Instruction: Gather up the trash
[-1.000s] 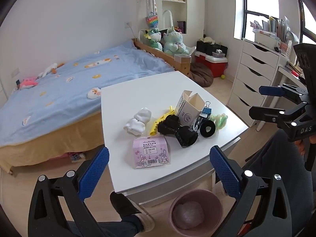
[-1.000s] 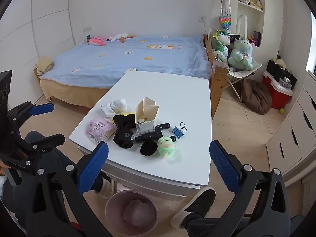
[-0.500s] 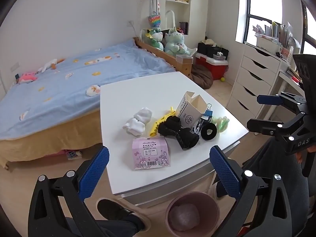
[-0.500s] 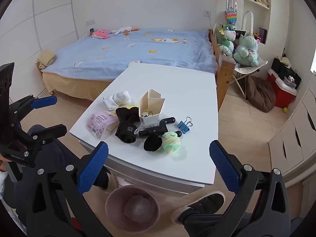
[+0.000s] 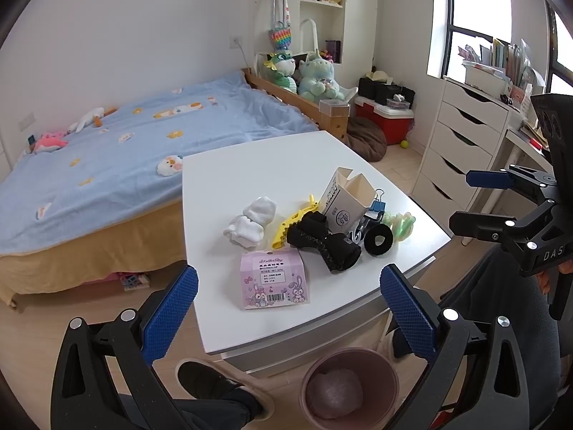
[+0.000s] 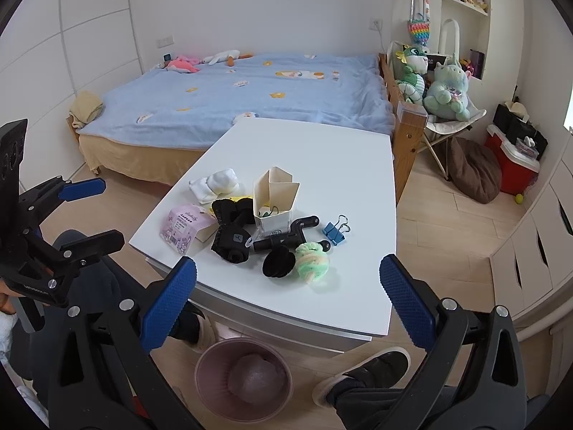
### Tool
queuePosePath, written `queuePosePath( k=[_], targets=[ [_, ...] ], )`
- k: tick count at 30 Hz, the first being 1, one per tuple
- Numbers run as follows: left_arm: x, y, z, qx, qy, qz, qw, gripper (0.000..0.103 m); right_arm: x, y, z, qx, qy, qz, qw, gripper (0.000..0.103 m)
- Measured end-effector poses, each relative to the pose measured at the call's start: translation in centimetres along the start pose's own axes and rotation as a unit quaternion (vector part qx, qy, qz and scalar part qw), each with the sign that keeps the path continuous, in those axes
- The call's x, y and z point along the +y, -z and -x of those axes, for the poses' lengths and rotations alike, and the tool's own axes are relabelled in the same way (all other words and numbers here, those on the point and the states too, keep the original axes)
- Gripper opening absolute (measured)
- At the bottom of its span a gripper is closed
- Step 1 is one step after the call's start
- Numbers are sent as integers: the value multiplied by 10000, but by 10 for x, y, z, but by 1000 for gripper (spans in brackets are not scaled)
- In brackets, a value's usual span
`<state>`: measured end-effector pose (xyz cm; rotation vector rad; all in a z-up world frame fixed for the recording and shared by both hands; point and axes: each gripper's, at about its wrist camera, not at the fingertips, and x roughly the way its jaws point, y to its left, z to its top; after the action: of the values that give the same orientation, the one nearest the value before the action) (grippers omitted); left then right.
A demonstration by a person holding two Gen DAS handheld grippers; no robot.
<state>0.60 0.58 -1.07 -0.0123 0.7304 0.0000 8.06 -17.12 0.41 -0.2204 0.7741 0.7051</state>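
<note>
A white table (image 5: 272,157) (image 6: 322,157) carries a small heap: a pink printed packet (image 5: 273,285) (image 6: 184,227), an open cream carton (image 5: 345,202) (image 6: 274,202), white crumpled cloth (image 5: 250,220) (image 6: 215,184), black socks (image 5: 324,243) (image 6: 229,234), a black ring (image 5: 379,239) (image 6: 278,262), a green scrunchie (image 5: 401,223) (image 6: 312,262), a blue binder clip (image 6: 336,230) and a yellow clip (image 5: 295,220). A pink bin (image 5: 349,388) (image 6: 243,380) stands on the floor under the near edge. My left gripper (image 5: 286,304) and right gripper (image 6: 286,288) hover open before the table, both empty.
A blue bed (image 5: 118,157) runs behind the table, with plush toys (image 6: 433,82) at its wooden end. White drawers (image 5: 462,143) stand at the right, a red cooler (image 6: 510,168) and a brown cushion (image 6: 472,170) on the floor. The person's shoes (image 5: 218,387) (image 6: 361,372) flank the bin.
Both grippers have drifted a little so the table and bin shift slightly in view; the foot by the bin moved. Both stay open and empty.
</note>
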Motion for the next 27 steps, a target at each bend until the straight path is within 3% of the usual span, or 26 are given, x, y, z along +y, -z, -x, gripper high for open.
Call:
queuePosePath(
  k=[27],
  targets=[
    [-2, -1, -2, 46, 9, 5, 10000, 98, -2, 4, -3, 44, 48, -12, 10000, 100]
  ],
)
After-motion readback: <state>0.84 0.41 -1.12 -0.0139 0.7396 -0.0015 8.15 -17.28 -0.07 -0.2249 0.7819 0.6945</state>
